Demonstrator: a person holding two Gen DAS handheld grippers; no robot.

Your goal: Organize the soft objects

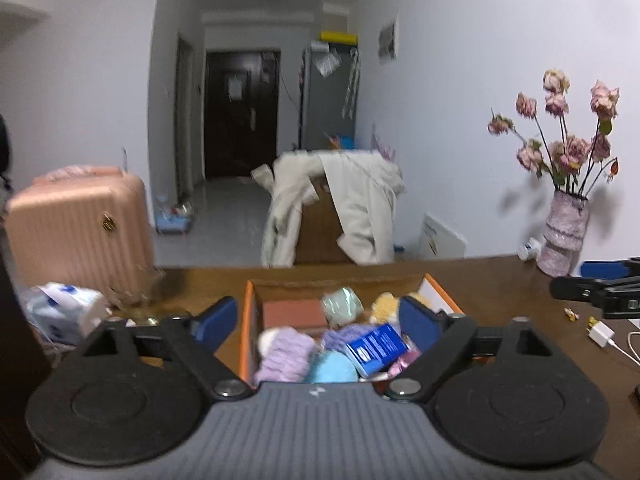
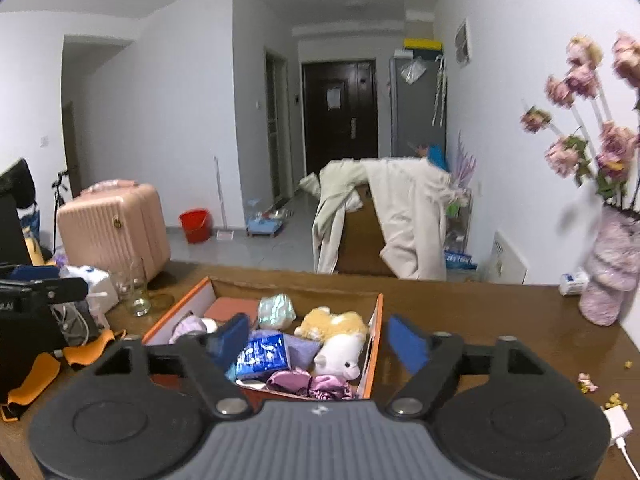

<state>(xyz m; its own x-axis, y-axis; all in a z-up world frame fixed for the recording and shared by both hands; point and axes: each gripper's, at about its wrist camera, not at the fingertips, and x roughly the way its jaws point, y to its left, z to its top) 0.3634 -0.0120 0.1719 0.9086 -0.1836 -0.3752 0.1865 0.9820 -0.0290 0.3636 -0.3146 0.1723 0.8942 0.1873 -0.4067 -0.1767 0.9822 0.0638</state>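
An orange cardboard box [image 1: 247, 320] sits on the brown table and also shows in the right wrist view [image 2: 377, 344]. It holds several soft things: a lilac knit piece [image 1: 286, 354], a blue tissue pack [image 1: 376, 346] [image 2: 262, 354], a yellow-and-white plush toy [image 2: 336, 340], purple satin scrunchies [image 2: 308, 386], a pale green bundle [image 2: 276, 312] and a red-brown pad [image 1: 294, 314]. My left gripper [image 1: 318, 320] is open and empty above the box. My right gripper [image 2: 318, 340] is open and empty above the box's near right side.
A lilac vase of dried roses [image 1: 564, 232] [image 2: 610, 268] stands at the table's far right. A glass [image 2: 134, 288], tissue packs [image 1: 66, 310] and an orange strap [image 2: 36, 376] lie at the left. A white charger [image 1: 600, 334] lies at the right. A pink suitcase [image 2: 114, 228] stands beyond.
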